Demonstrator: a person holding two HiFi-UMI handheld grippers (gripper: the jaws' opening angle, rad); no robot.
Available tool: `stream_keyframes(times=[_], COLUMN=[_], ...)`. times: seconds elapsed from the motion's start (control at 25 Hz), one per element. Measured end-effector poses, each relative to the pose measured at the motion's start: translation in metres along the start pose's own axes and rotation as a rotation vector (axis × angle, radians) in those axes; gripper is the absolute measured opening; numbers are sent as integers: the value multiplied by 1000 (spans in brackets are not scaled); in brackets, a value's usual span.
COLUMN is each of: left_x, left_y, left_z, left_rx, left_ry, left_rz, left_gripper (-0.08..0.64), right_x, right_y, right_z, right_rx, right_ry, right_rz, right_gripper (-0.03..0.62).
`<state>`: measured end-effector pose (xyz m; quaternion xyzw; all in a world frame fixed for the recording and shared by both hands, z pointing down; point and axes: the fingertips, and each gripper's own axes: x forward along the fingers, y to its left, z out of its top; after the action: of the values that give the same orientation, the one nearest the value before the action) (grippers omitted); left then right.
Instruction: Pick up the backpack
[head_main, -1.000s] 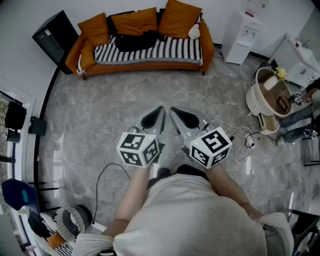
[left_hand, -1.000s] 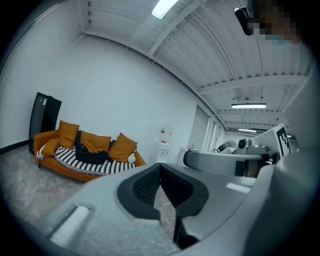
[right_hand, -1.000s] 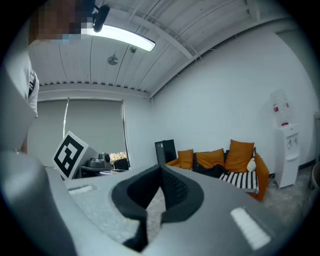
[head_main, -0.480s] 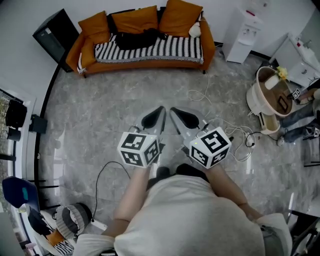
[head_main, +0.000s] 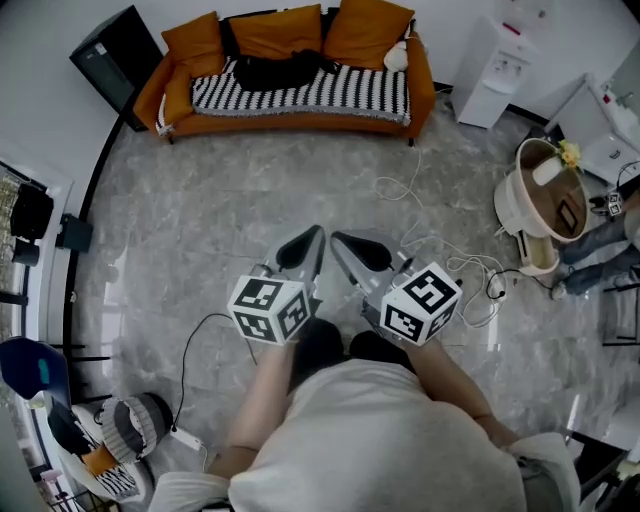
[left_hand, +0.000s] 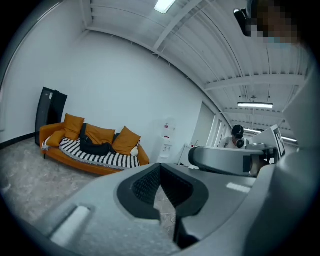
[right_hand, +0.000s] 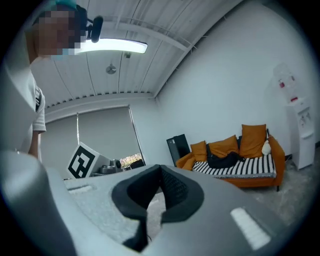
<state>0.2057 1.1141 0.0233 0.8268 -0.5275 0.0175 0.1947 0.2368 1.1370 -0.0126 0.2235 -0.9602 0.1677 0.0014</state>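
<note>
A black backpack (head_main: 275, 70) lies on the striped seat of an orange sofa (head_main: 300, 120) at the far side of the room. It also shows as the backpack (left_hand: 95, 146) in the left gripper view and the backpack (right_hand: 223, 160) in the right gripper view. My left gripper (head_main: 305, 245) and right gripper (head_main: 350, 248) are held side by side over the grey floor, far short of the sofa. Both point toward it. The left gripper (left_hand: 160, 167) and right gripper (right_hand: 160, 170) are shut with nothing between the pads.
A black cabinet (head_main: 115, 50) stands left of the sofa and a white water dispenser (head_main: 495, 70) right of it. Loose cables (head_main: 470, 280) trail over the floor at right, near a round tub (head_main: 545, 200). A power strip (head_main: 185, 435) and a basket sit at lower left.
Both grippers sit a little lower in the head view, and the sofa has slid up toward the top of the frame. The jaws stay shut.
</note>
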Motion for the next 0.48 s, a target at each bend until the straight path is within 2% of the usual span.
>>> stream_keyframes(times=[0.12, 0.24, 0.48], left_x=[4, 12, 47], left_y=[2, 3, 30], left_z=[-9, -8, 15], left_rx=[-37, -40, -36], left_ry=[3, -8, -25], left_rz=[20, 32, 13], left_gripper=[8, 8, 8], right_x=[-3, -1, 27], right_y=[-7, -18, -42], right_z=[-4, -5, 2], right_rx=[29, 18, 25], right_ry=[10, 18, 8], right_rz=[-7, -12, 20], right_gripper=[3, 3, 3])
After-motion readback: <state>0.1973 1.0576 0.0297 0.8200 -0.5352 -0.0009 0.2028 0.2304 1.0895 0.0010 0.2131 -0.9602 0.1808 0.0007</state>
